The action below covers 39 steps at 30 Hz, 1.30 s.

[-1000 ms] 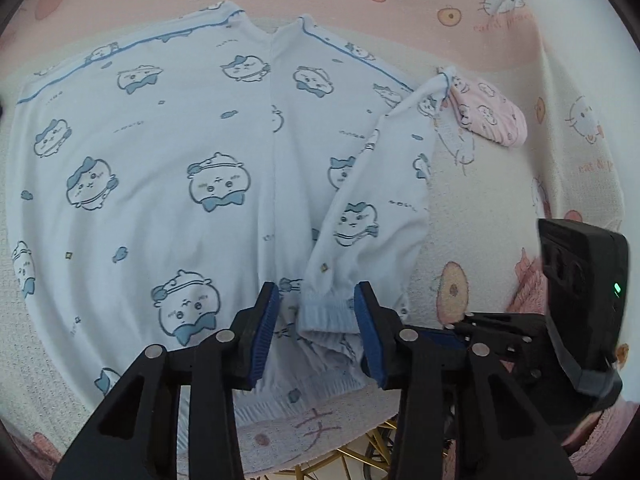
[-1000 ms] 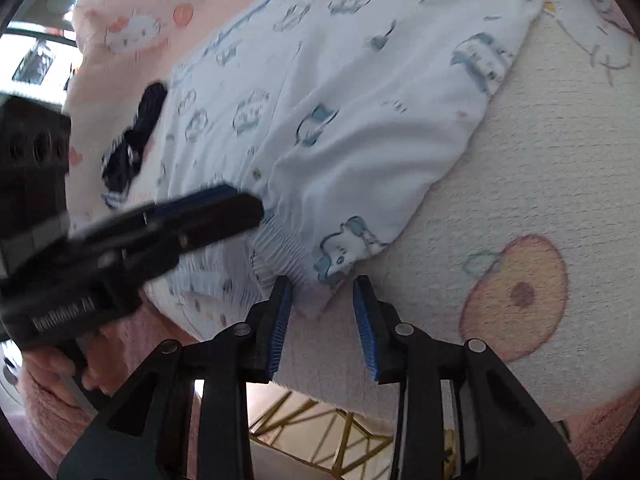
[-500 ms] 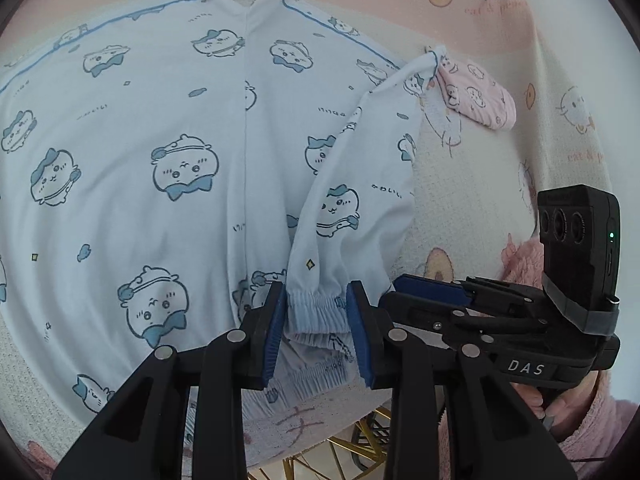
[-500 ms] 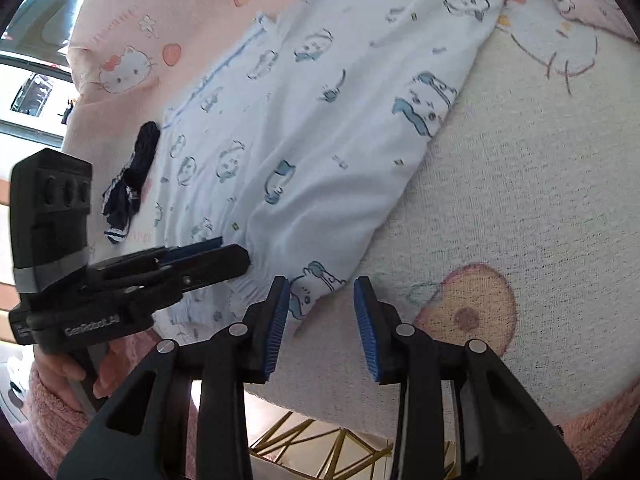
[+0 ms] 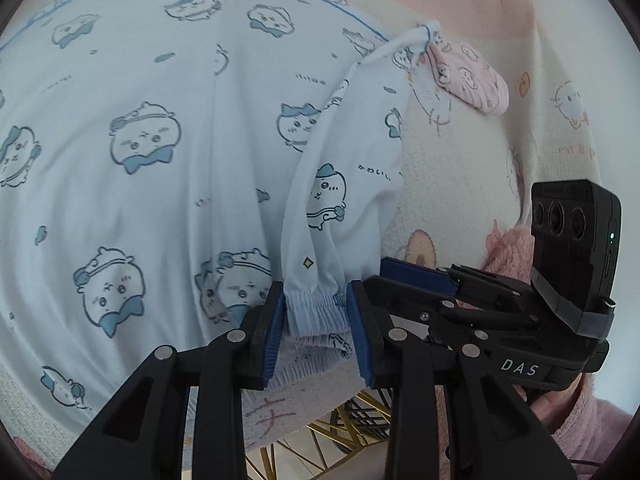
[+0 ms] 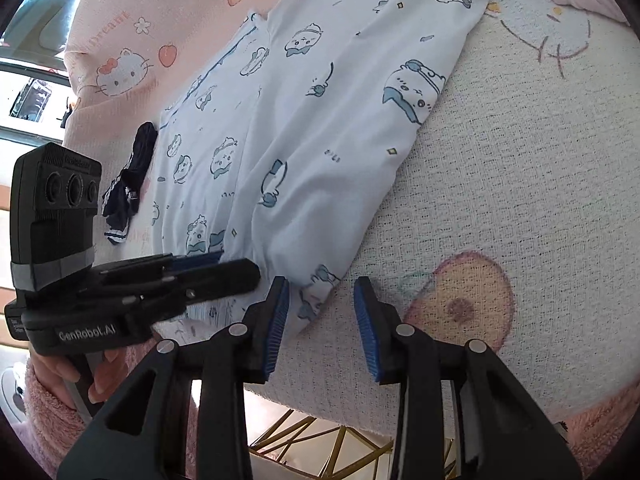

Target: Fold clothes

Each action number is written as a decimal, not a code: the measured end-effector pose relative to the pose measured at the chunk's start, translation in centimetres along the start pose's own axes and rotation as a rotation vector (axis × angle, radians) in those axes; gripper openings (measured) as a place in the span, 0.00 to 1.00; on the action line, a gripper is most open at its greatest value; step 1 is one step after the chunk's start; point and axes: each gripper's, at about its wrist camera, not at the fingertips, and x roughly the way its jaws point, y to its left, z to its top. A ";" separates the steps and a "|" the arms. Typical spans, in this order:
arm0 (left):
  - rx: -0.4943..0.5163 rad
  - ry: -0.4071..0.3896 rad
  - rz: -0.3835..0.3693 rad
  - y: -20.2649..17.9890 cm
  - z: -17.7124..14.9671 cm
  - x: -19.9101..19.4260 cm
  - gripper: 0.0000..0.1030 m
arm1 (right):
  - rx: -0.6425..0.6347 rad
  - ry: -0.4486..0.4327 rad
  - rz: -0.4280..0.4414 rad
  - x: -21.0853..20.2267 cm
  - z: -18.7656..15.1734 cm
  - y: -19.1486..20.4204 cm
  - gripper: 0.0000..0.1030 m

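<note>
A light blue pyjama top (image 5: 152, 92) printed with cartoon faces lies flat on the blanket, one sleeve (image 5: 340, 168) folded down over its body. The sleeve's ribbed cuff (image 5: 312, 312) sits between the blue pads of my left gripper (image 5: 314, 297), which stands open; the cuff fills the gap and is not visibly squeezed. My right gripper (image 6: 321, 292) is open just right of the sleeve end, with a corner of the cloth (image 6: 312, 308) by its left pad. Each gripper shows in the other view: the right gripper (image 5: 416, 276) and the left gripper (image 6: 224, 268).
A cream and pink cartoon blanket (image 6: 500, 160) covers the table. A small pink garment (image 5: 468, 84) lies beyond the sleeve's shoulder, and a dark bundle (image 6: 128, 184) lies left of the top. The table's near edge and a gold frame (image 5: 360, 420) run right under both grippers. Pink fleece sleeves (image 6: 44, 404) hold the handles.
The left gripper has tipped down and closed in on the cuff, which now fills its gap. The right gripper has swung in beside it and rolled, with the cloth corner now at its left pad.
</note>
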 end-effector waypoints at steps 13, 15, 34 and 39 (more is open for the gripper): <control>-0.055 -0.109 -0.037 0.1 -0.3 -1.1 0.11 | 0.098 -0.060 -0.018 -1.9 0.3 -2.0 0.33; -0.047 -0.129 -0.022 -0.1 -0.4 -1.9 0.10 | 0.066 -0.049 -0.018 -1.7 0.2 -1.3 0.33; -0.201 -0.338 0.025 5.9 -4.2 -9.7 0.09 | -0.240 0.052 -0.016 3.4 1.7 10.2 0.34; -0.259 -0.362 0.032 7.5 -6.0 -10.1 0.09 | -0.255 0.078 -0.007 5.2 1.4 11.6 0.34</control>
